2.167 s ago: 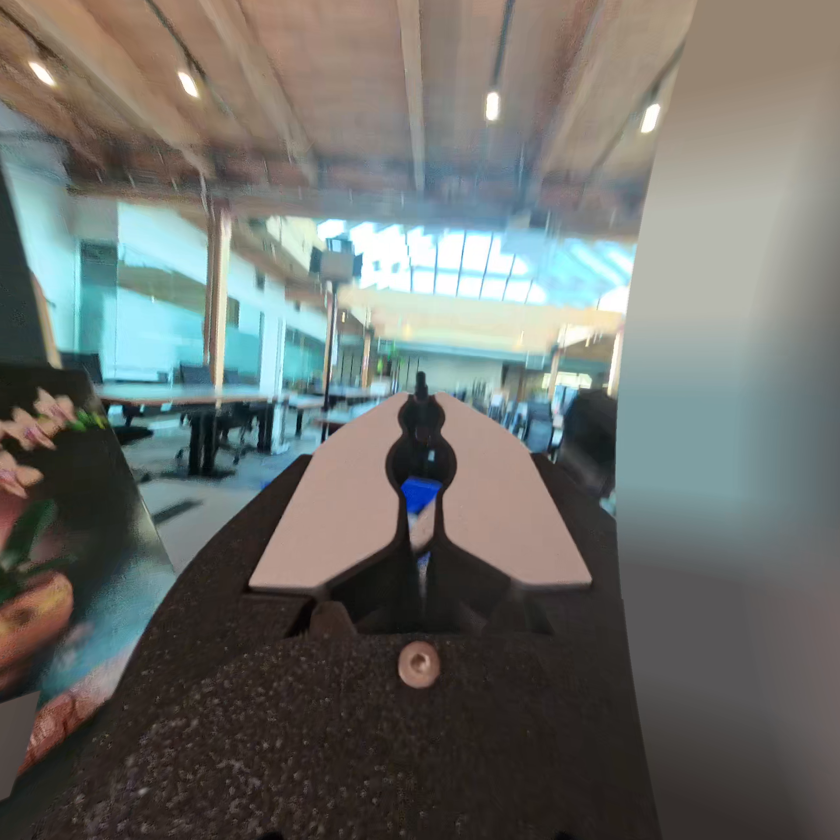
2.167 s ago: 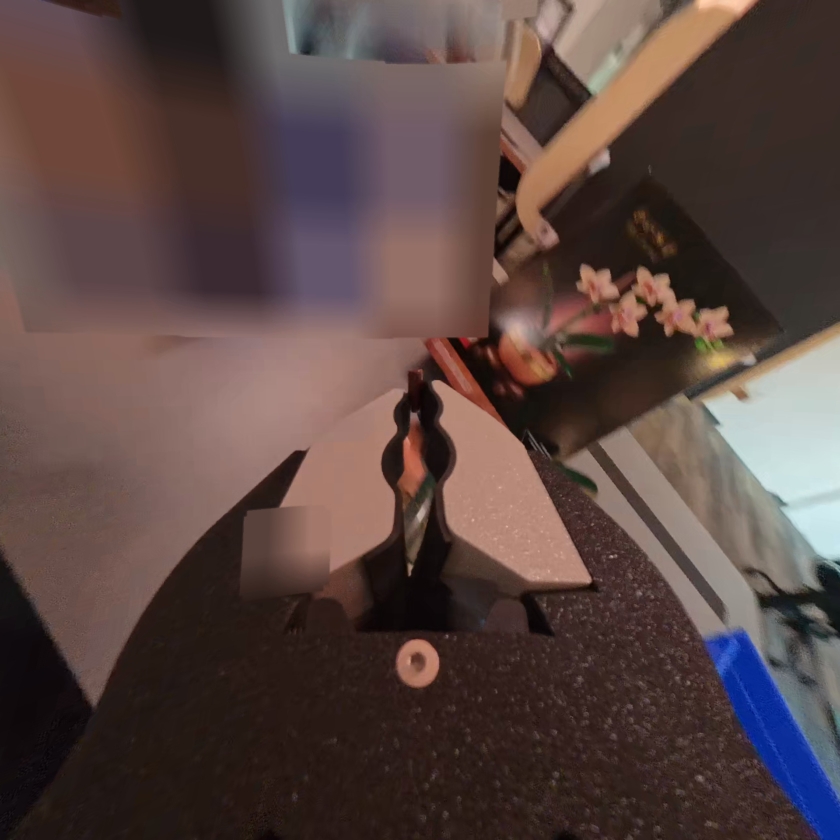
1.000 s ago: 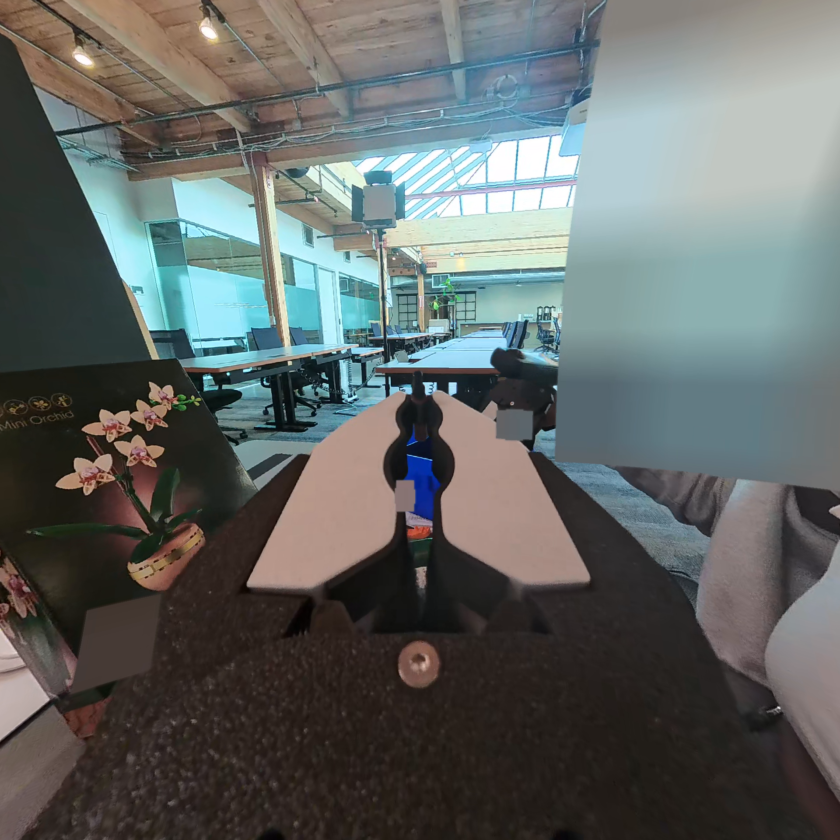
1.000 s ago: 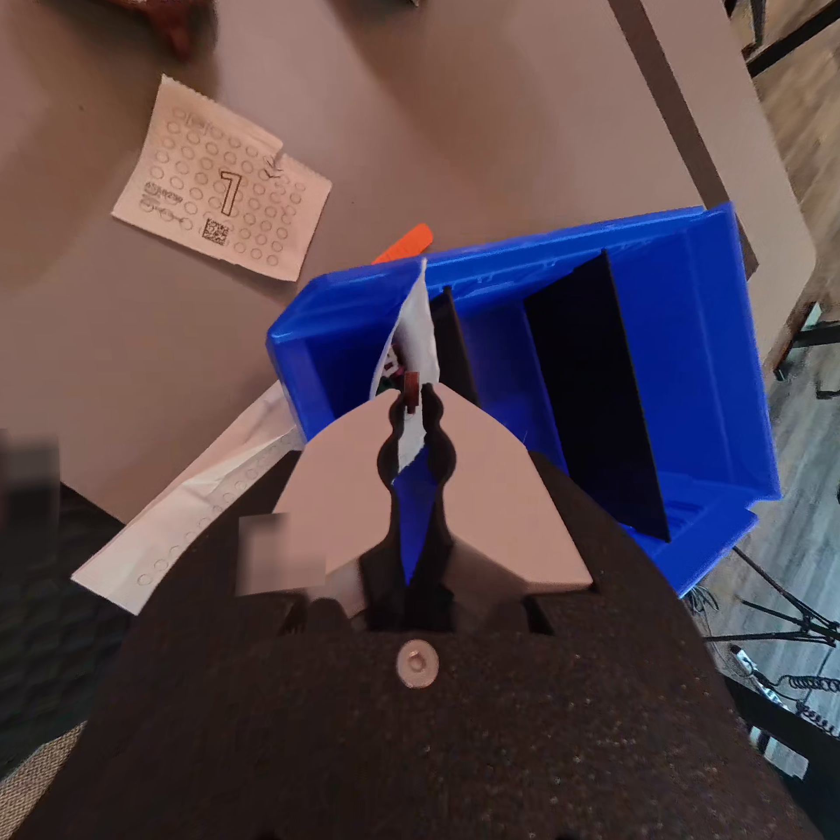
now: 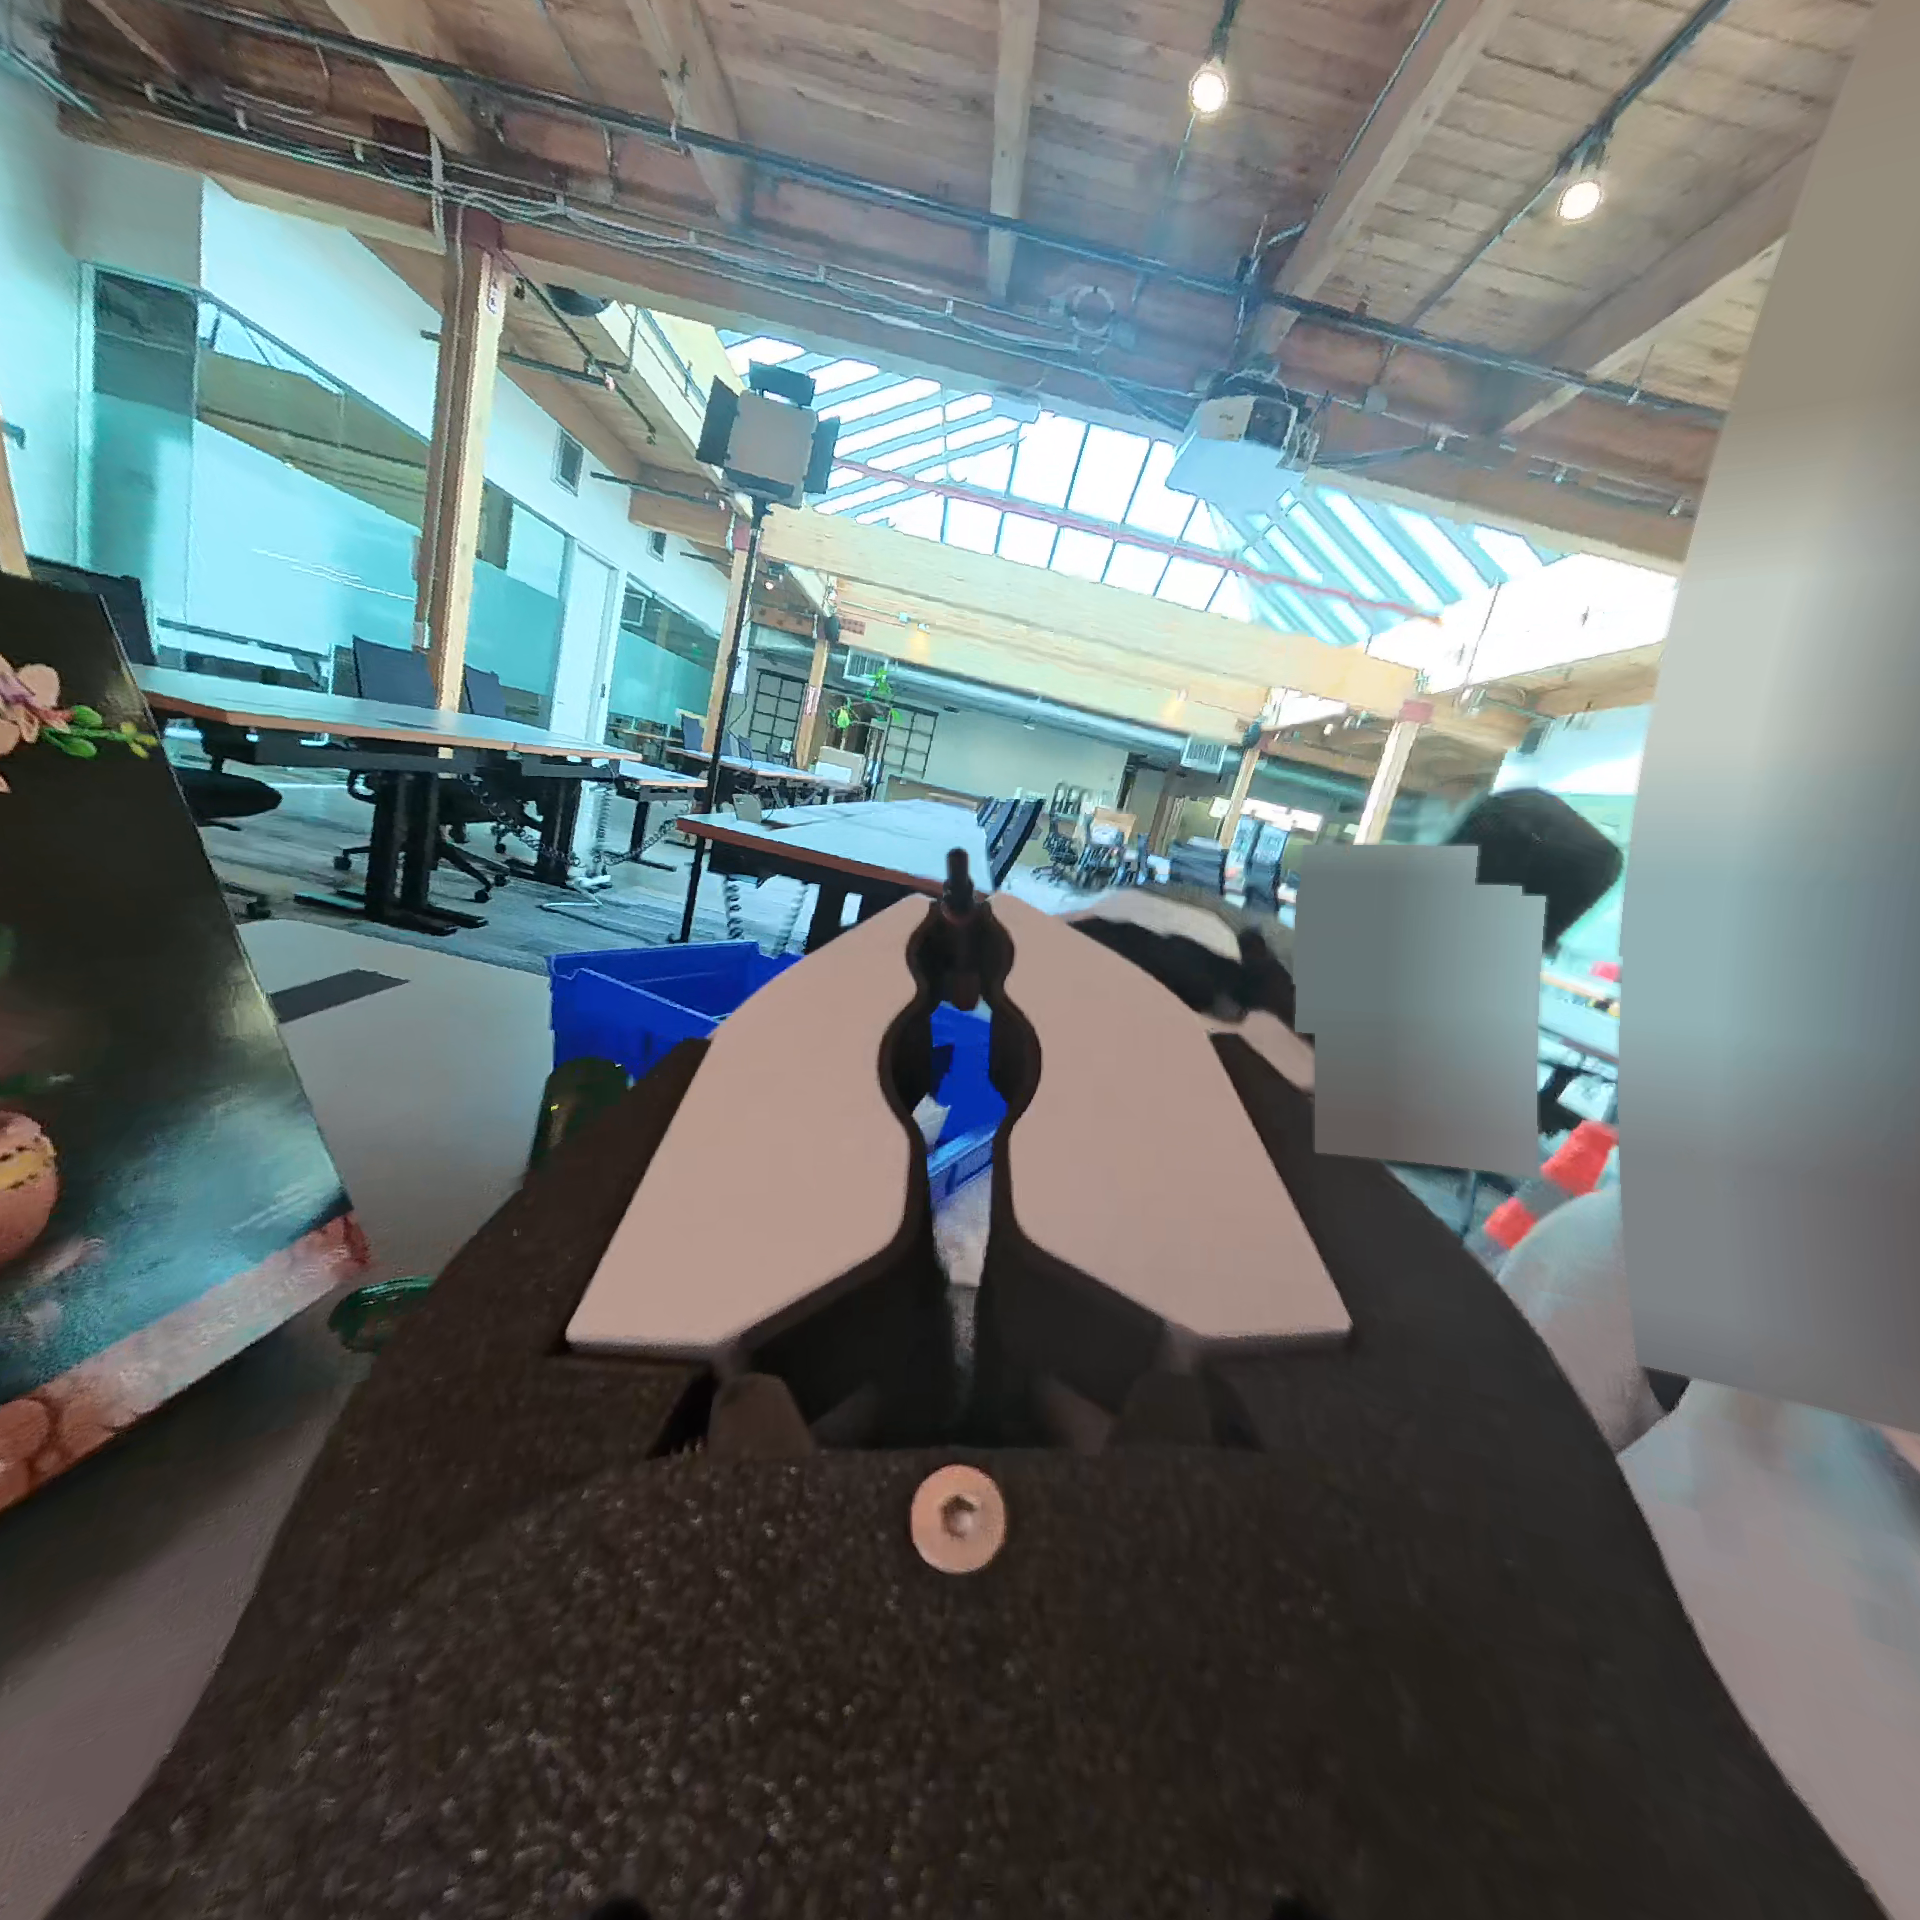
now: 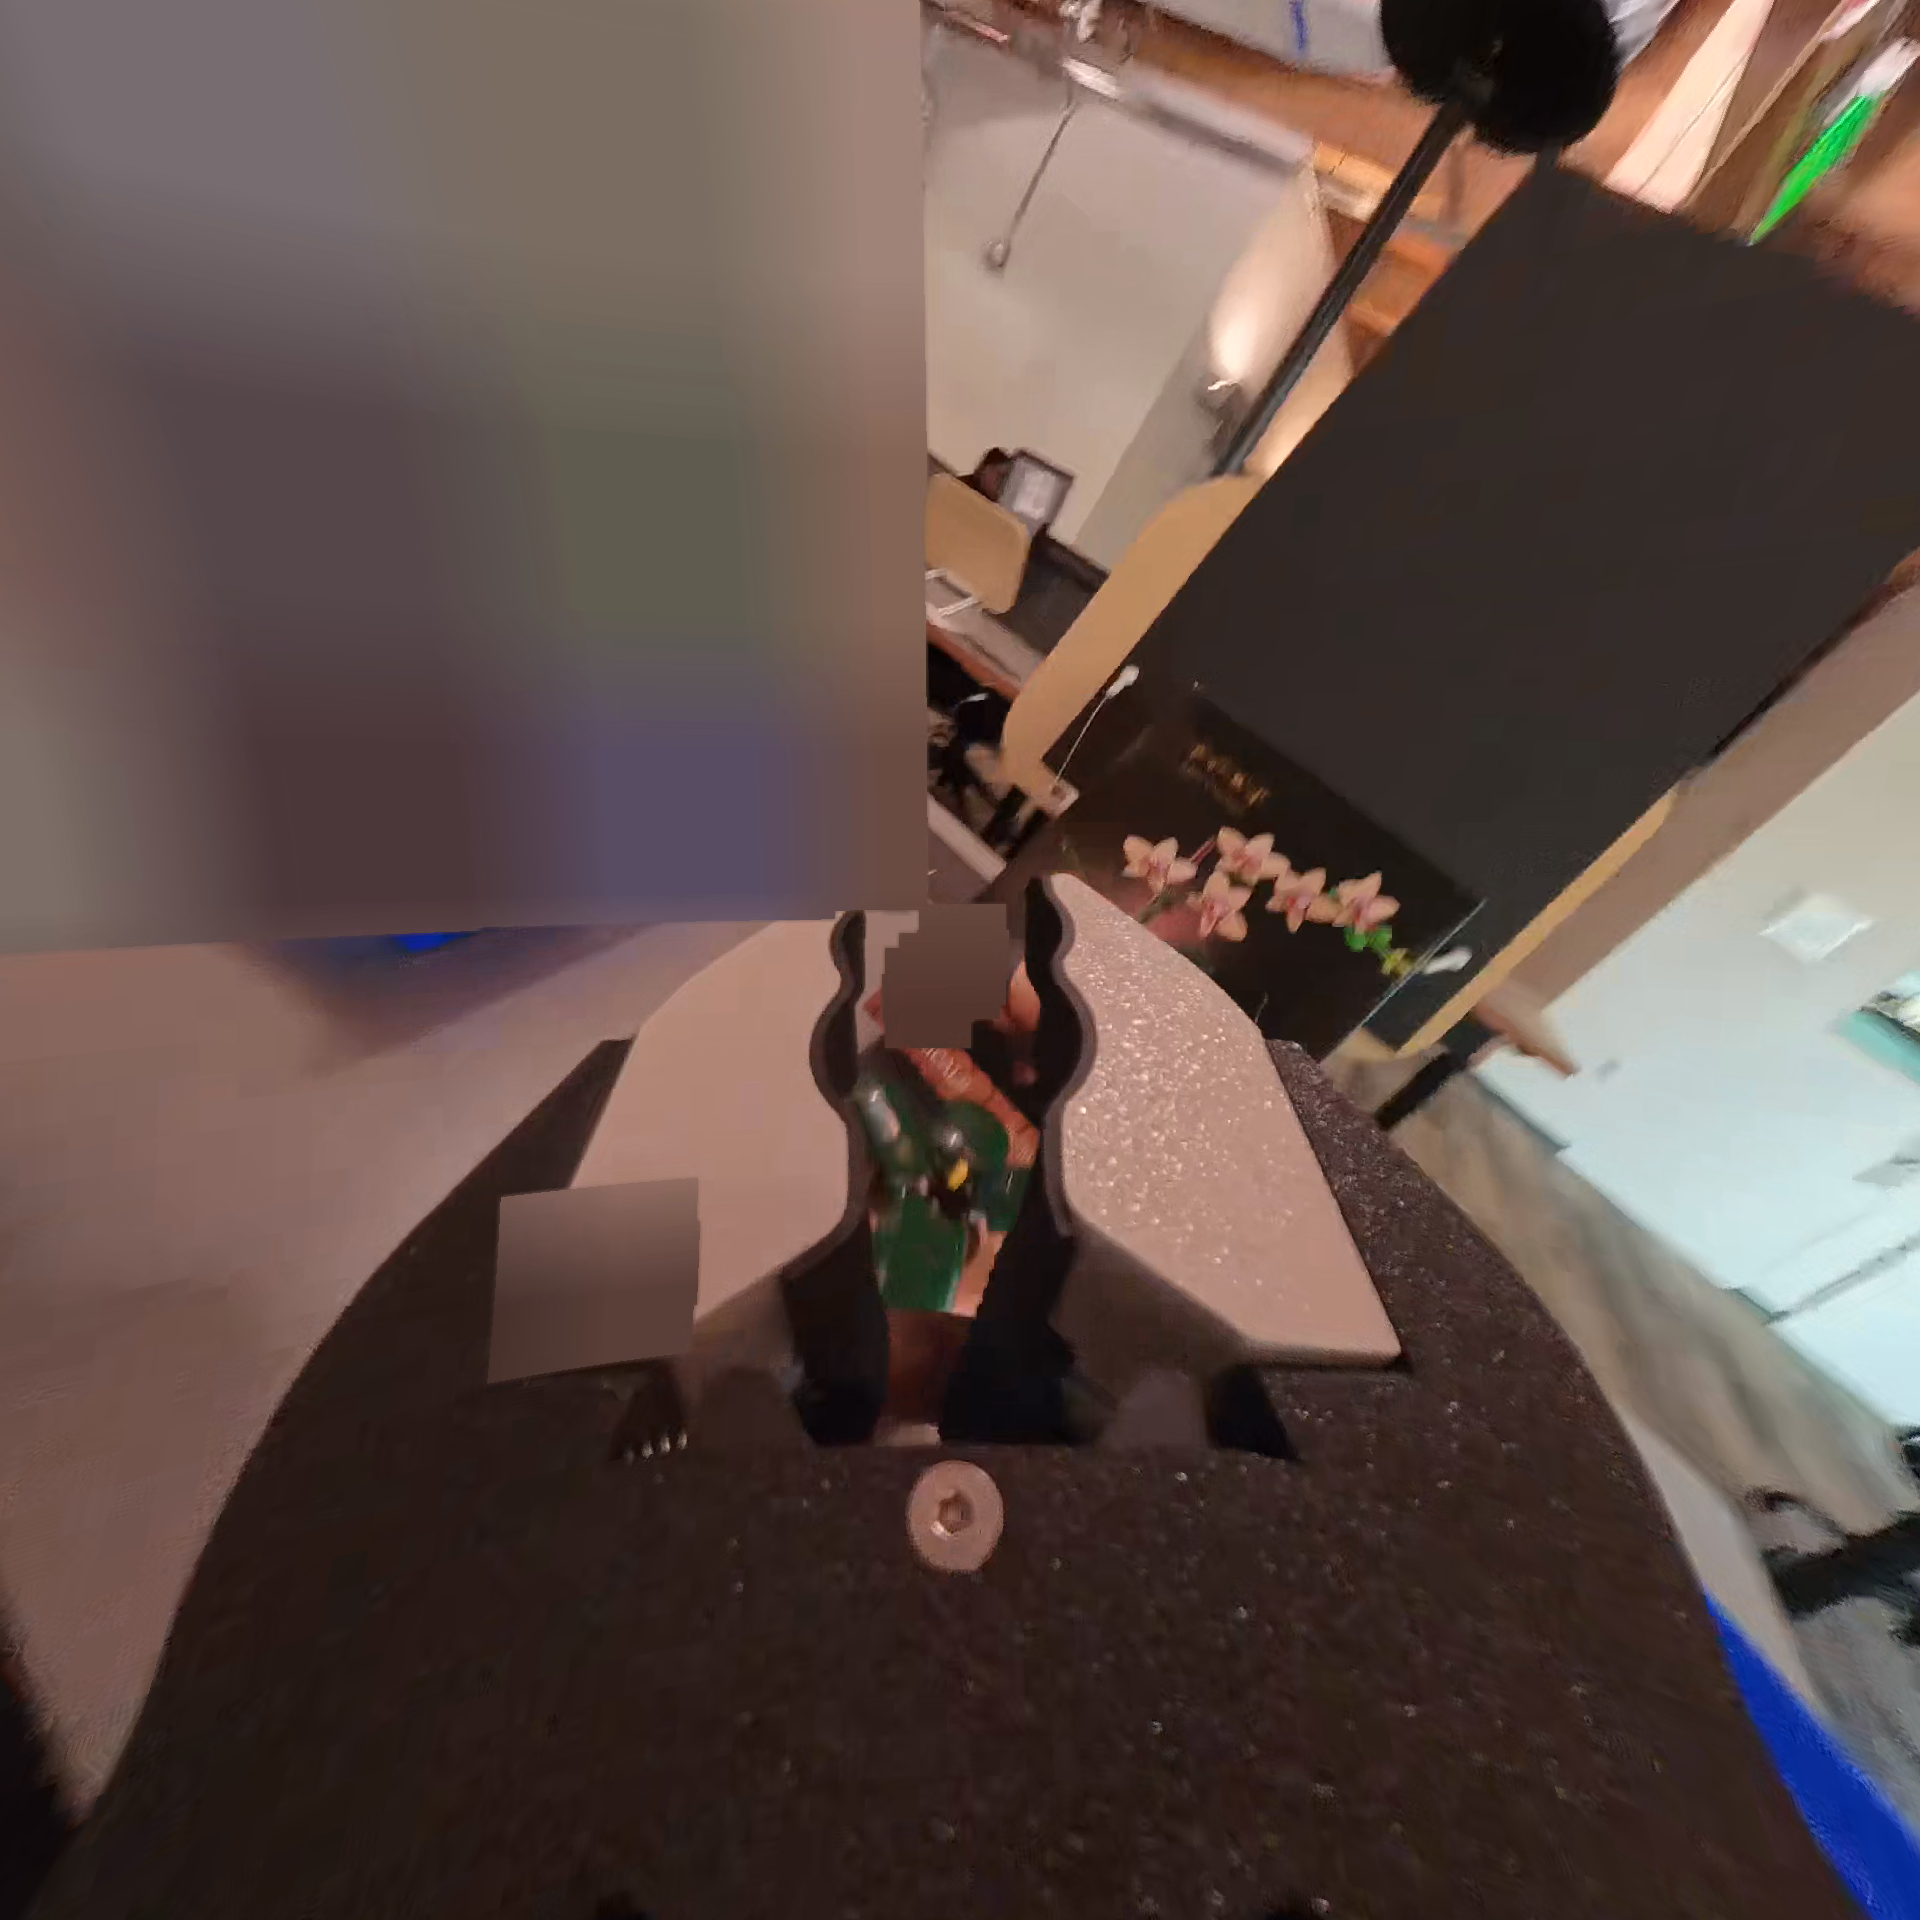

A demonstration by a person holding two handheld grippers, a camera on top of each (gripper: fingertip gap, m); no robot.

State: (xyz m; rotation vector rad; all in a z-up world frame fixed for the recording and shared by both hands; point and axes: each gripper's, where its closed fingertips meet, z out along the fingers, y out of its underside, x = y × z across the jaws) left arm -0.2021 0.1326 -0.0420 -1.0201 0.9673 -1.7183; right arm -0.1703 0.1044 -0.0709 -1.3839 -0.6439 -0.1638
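While the left tool (image 5: 958,909) points level across an open office, its two fingers are pressed together on a small dark piece (image 5: 957,871) that sticks out past the tips. Just beyond them a blue bin (image 5: 642,1000) sits on the grey surface (image 5: 416,1070), and a dark box printed with orchids (image 5: 135,1049) stands close on the left. A small green piece (image 5: 376,1311) lies at the box's foot. The right tool (image 6: 943,940) is spread apart and holds nothing; through the gap between its fingers show blurred green and brown shapes (image 6: 935,1164) that cannot be made out. Beyond it, the same orchid box (image 6: 1262,894) stands against a black panel (image 6: 1558,582).
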